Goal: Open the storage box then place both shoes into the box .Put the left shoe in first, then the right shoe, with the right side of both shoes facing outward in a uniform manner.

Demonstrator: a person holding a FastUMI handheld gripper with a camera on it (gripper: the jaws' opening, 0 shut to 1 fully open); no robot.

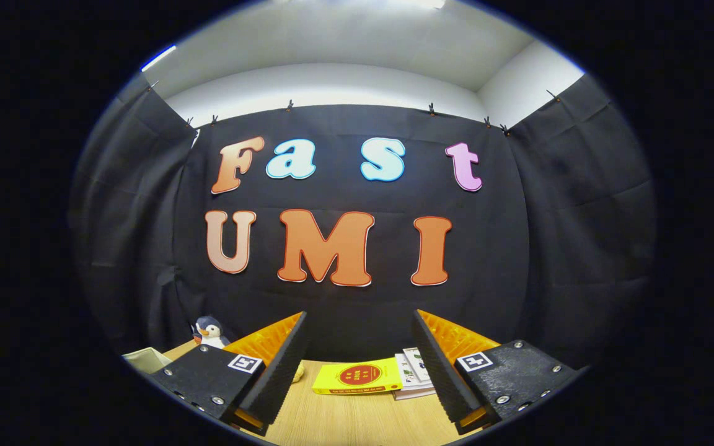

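I see my tool (pixel 360 359) spread wide, empty; flat yellow book (pixel 357 376) on wooden tabletop (pixel 357 418) at 12 o'clock, long axis crosswise.

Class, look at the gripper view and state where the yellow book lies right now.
The yellow book lies flat on the wooden table, beyond the open tool and between its fingers, with a stack of white booklets touching its right end.

One yellow book (pixel 357 376), one stack of booklets (pixel 414 373), one toy penguin (pixel 209 332), and one claw (pixel 360 365) with two fingers spread apart.
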